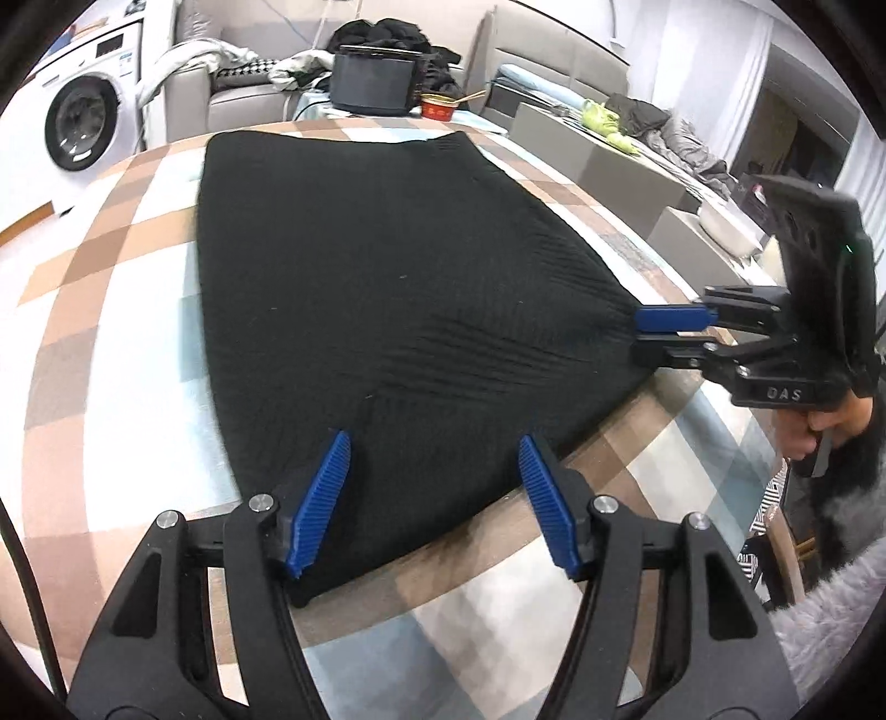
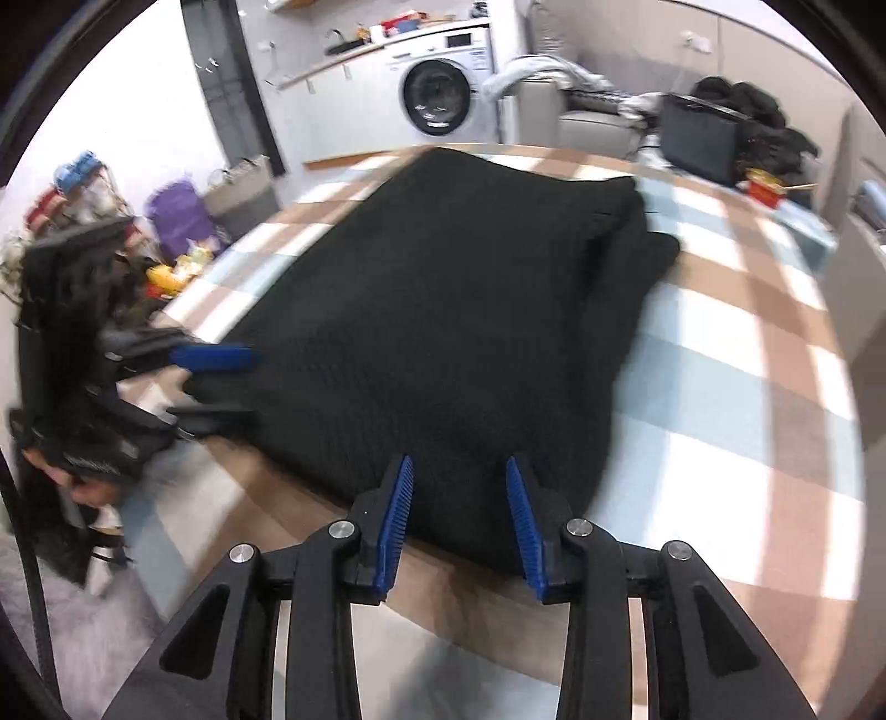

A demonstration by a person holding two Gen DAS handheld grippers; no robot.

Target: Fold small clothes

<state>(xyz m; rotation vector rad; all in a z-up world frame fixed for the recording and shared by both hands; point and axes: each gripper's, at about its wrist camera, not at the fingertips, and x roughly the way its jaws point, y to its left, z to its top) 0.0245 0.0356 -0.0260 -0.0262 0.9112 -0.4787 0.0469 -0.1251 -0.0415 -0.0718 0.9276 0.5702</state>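
A checked cloth in brown, white and pale blue covers the table (image 1: 111, 310). Behind it stands a white washer (image 2: 443, 91) under a counter (image 2: 332, 58), beside a grey sofa (image 1: 232, 88) heaped with clothes. A low grey bench (image 1: 620, 166) runs along the right. Walls are pale.

Checked tablecloth (image 1: 99, 310) in brown, white and pale blue across the table. At the far edge, a black box-like appliance (image 1: 376, 83), with a red bowl (image 1: 440, 106) just beside it holding chopsticks. Behind, a grey sofa (image 1: 243, 83) piled with dark clothes (image 1: 393, 33) and pale blankets. White front-loading washing machine (image 2: 443, 88) against the wall. On the floor, a purple bag (image 2: 180, 213) near yellow clutter.
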